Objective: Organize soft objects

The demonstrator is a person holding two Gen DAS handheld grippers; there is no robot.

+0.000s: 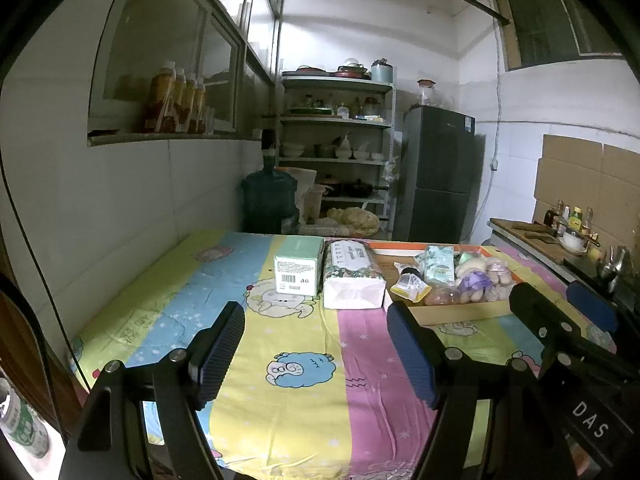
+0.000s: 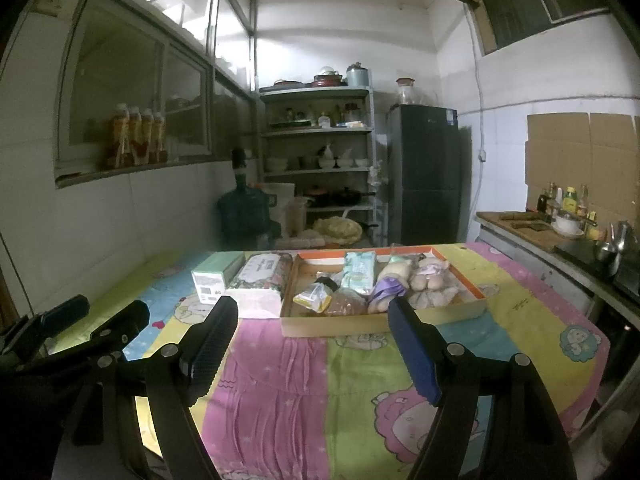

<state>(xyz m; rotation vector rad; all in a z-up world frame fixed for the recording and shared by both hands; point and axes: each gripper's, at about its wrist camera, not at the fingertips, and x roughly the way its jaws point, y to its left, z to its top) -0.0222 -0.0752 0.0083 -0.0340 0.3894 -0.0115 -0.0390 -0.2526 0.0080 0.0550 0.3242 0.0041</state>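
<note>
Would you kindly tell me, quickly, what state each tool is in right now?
Left tool: open, holding nothing, above the colourful cartoon tablecloth.
Right tool: open, holding nothing.

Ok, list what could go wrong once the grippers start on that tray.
1. The soft items are crowded in the cardboard tray; grabbing the purple toy may drag its neighbours out.
2. The tissue pack touches the tray's left wall, so nudging the tray could shove it.
3. The wrinkled cloth may bunch under a sliding tray.

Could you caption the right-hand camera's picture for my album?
Open right gripper hovering over a cartoon-print tablecloth, facing a cardboard tray of soft toys and packets.
</note>
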